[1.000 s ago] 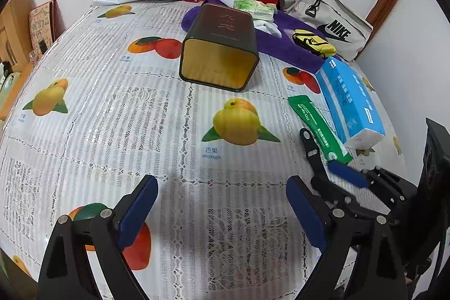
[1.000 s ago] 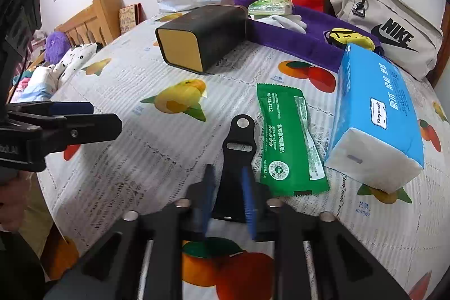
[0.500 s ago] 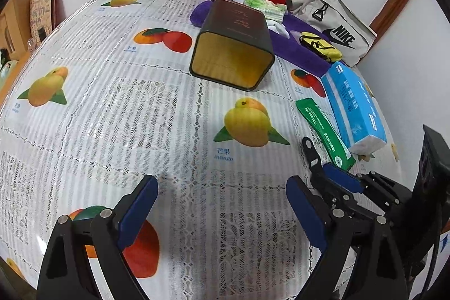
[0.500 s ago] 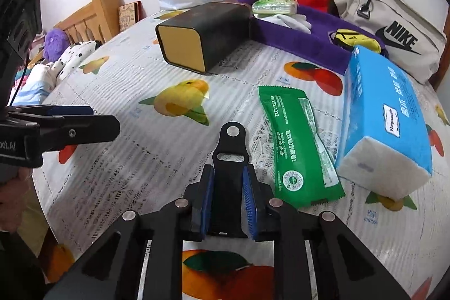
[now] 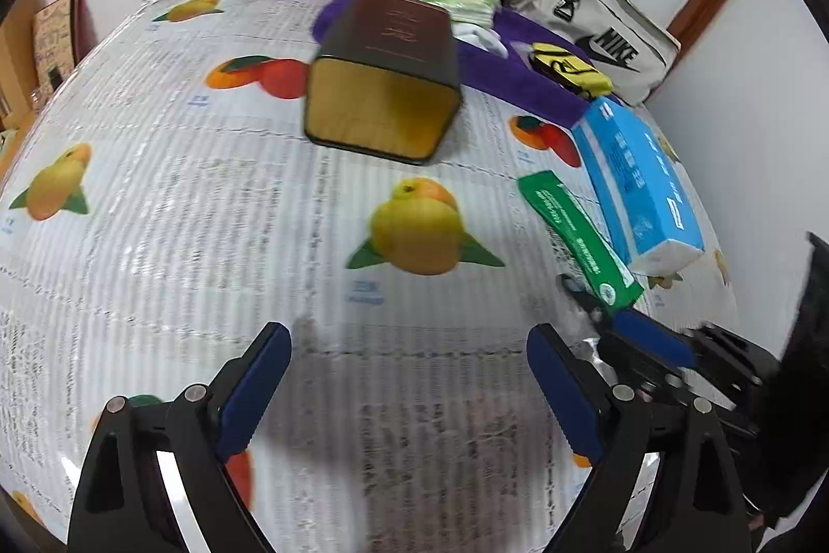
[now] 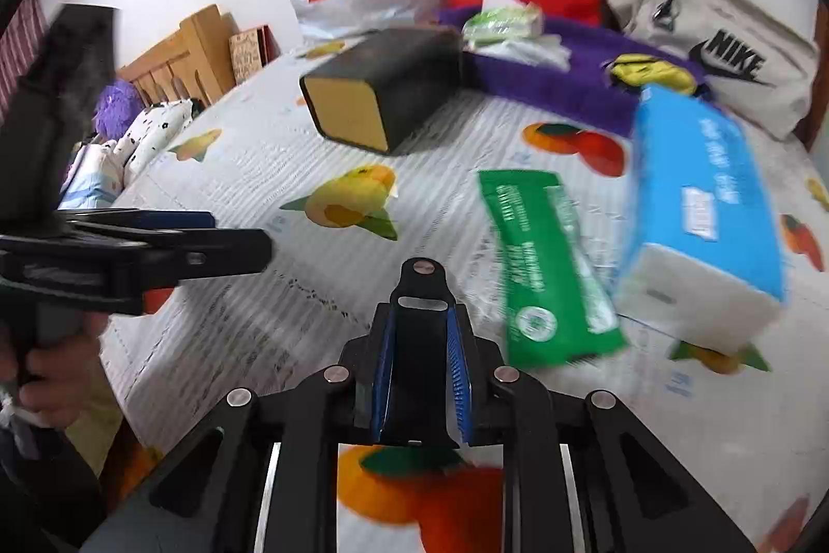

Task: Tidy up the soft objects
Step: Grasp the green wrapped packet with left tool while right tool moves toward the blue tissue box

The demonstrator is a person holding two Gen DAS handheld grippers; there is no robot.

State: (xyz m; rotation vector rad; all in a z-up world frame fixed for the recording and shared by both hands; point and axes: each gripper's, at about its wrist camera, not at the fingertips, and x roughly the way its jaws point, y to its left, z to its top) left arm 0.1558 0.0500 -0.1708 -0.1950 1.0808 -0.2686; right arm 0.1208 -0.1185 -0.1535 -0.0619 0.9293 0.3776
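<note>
the black strap piece [image 6: 420,345] sits between your right gripper [image 6: 420,377]'s pads, long axis running straight ahead along the fingers toward the dark open box [image 6: 383,97]; those jaws have just been closing on it. your left gripper [image 5: 409,392] hangs wide and empty over the fruit-print tablecloth [image 5: 207,216], so the right hand is the one placed to carry.

Glossy plastic tablecloth [image 5: 181,200], fuzzy purple cloth [image 6: 559,91], matt dark tin [image 5: 394,50].

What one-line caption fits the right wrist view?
Right gripper shut on a black clip above the fruit-print cloth, beside a green packet.
</note>
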